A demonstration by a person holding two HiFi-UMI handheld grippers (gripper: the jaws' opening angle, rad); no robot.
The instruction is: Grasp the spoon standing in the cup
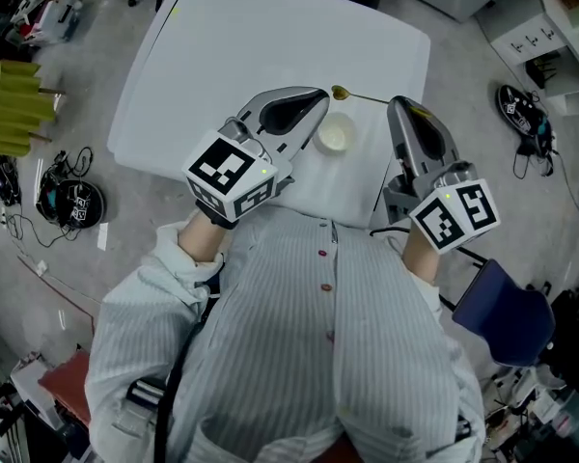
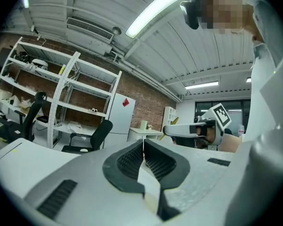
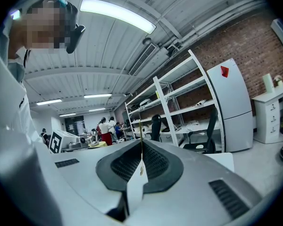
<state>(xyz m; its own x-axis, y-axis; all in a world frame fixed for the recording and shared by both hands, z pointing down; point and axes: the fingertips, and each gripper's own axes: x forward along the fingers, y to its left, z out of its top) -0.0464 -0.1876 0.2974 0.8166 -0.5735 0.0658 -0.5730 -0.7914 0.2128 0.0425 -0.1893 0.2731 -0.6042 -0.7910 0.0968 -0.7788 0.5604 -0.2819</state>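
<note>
A small white cup stands on the white table close to its near edge, between my two grippers. The gold spoon is out of the cup and lies about level just beyond it, bowl to the left. Its thin handle runs right into my right gripper, which is shut on it. In the right gripper view the handle shows as a thin gold line between the closed pads. My left gripper is left of the cup, jaws shut with nothing seen between them.
A blue chair stands at the lower right beside the person. On the floor left of the table lie a dark helmet with cables and a green ribbed object. Shoes lie at the right. Shelving and an office chair stand further off.
</note>
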